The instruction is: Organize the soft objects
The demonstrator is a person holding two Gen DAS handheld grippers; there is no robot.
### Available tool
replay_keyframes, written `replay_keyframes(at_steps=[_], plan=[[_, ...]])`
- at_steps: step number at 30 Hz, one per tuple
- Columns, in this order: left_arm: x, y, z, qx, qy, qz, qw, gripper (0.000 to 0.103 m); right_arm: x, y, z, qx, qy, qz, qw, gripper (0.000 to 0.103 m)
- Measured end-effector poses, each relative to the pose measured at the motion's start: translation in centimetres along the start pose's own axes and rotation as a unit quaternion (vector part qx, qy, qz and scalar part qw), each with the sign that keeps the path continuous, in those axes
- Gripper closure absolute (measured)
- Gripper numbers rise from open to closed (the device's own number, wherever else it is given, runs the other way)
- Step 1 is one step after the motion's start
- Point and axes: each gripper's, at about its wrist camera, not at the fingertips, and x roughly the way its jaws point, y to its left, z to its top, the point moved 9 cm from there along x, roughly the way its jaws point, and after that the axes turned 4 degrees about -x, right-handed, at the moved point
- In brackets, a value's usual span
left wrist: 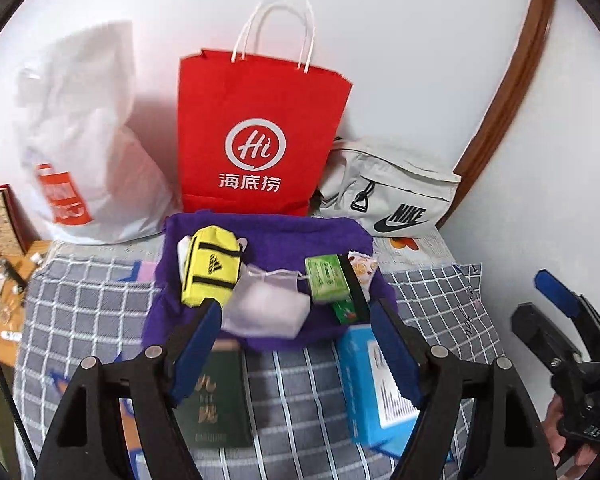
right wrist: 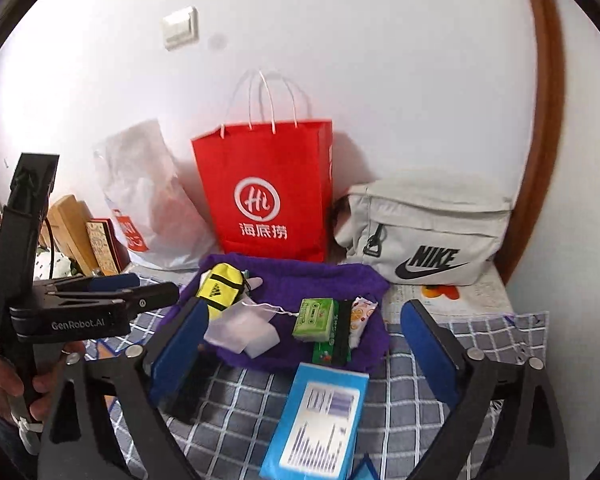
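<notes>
A purple cloth (left wrist: 284, 236) (right wrist: 300, 272) lies on the checked bedspread. On it sit a yellow mini backpack (left wrist: 210, 270) (right wrist: 220, 290), a white drawstring pouch (left wrist: 266, 308) (right wrist: 242, 330), a green tissue pack (left wrist: 326, 280) (right wrist: 314, 318), a green-and-black packet (left wrist: 350, 304) (right wrist: 334, 346) and an orange-print sachet (left wrist: 364, 270) (right wrist: 360, 314). My left gripper (left wrist: 296, 307) hovers open over the cloth's near edge, holding nothing. My right gripper (right wrist: 304, 306) is also open and empty, its blue pads wide apart either side of the cloth.
A red paper bag (left wrist: 260, 132) (right wrist: 268, 188), a white plastic bag (left wrist: 84, 140) and a grey Nike bag (left wrist: 392, 192) (right wrist: 424, 232) stand against the wall behind. A blue box (left wrist: 374, 392) (right wrist: 320, 420) and a green booklet (left wrist: 216, 400) lie in front of the cloth. Clutter sits off the bed's left edge.
</notes>
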Motion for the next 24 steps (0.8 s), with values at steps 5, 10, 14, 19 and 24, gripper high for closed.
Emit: replay_keyframes(at_steps=[5, 10, 14, 19, 24], plan=[[-4.7, -0.9, -2.4, 0.002, -0.023, 0.017, 0.9996, 0.023, -4.8, 1.1, -0.7, 0.002, -0.023, 0.002, 1.0, 0.0], [-8.7, -1.4, -5.1, -0.001, -0.041, 0.03, 0.9987, 0.016, -8.8, 1.7, -2.1, 0.009, -0.034, 0.001, 0.999, 0.0], [-11.3, -1.5, -7.3, -0.006, -0.056, 0.044, 0.9974, 0.005, -11.3, 2.3, -3.8, 0.013, -0.037, 0.008, 0.999, 0.0], [-13.6, -1.3, -10.0, -0.01, -0.066, 0.07, 0.9953, 0.001, -13.7, 2.9, -6.2, 0.016, -0.033, 0.011, 0.999, 0.0], [-15.2, -1.2, -12.2, -0.004, -0.081, 0.089, 0.9927, 0.001, -15.2, 2.8, -8.4, 0.028, -0.026, 0.009, 0.999, 0.0]])
